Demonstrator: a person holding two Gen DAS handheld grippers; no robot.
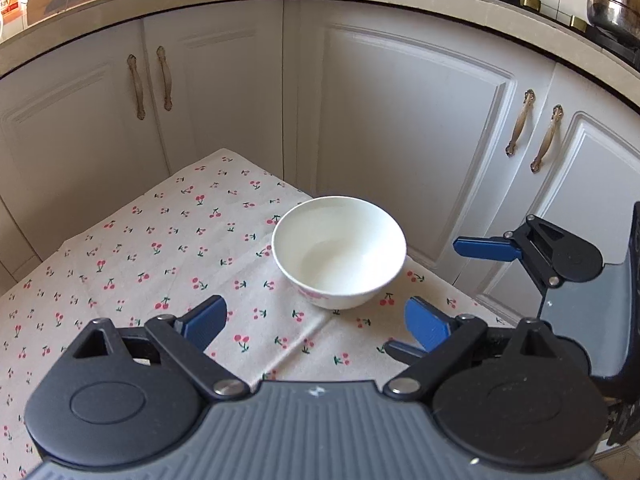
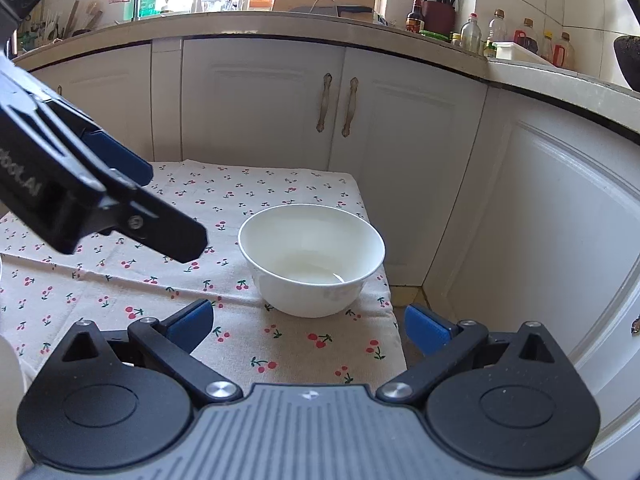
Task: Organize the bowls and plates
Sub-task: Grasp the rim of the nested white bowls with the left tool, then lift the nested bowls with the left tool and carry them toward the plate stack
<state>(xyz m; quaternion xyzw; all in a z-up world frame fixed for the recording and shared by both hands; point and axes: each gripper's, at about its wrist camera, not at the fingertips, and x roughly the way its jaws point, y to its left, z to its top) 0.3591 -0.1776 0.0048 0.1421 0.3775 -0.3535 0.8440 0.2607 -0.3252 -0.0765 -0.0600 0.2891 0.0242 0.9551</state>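
White bowl [image 1: 339, 251] upright on cherry-print cloth [image 1: 160, 256] near table corner. Left gripper [image 1: 316, 322] jaws apart, empty; bowl at 12 o'clock, beyond tips, untouched. Right gripper [image 2: 308, 326] jaws apart, empty; bowl at 12 o'clock, just ahead.

Bowl [image 2: 312, 260] sat upright on tablecloth [image 2: 120, 280], centre frame in both views, near cloth's right edge. Cabinet doors [image 2: 260, 100] stood behind, counter [image 2: 280, 26] above w/ bottles [image 2: 472, 34] upper right. Left gripper [image 2: 132, 208] hung at bowl's left, not touching.
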